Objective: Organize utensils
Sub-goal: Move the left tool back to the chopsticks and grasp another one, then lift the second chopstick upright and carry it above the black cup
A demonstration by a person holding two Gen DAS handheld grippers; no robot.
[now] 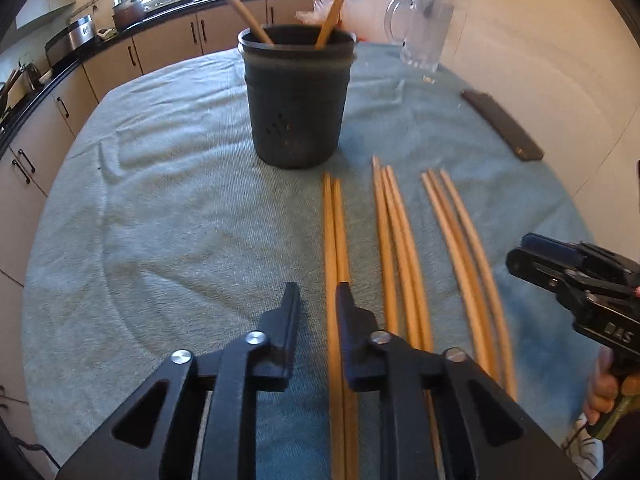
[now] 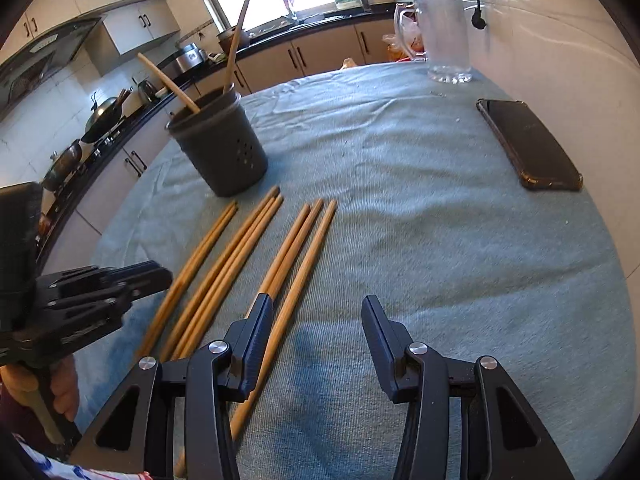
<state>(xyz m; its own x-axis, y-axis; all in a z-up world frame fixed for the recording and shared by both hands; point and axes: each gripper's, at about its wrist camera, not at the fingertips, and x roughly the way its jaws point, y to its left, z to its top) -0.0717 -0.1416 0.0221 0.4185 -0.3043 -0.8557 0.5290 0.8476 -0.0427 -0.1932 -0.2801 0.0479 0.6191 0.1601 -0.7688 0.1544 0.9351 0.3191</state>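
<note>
A dark grey holder stands upright on the teal cloth with two wooden chopsticks leaning in it. In front of it lie three groups of chopsticks: a left pair, a middle trio and a right trio. My left gripper hangs over the near part of the left pair, jaws a narrow gap apart; one stick runs through the gap without being squeezed. My right gripper is open over the right trio, whose outermost stick passes beside its left finger.
A black phone lies at the cloth's right side. A clear glass pitcher stands at the far right. Teal cloth covers the table. Kitchen cabinets and a counter with pots run behind and to the left.
</note>
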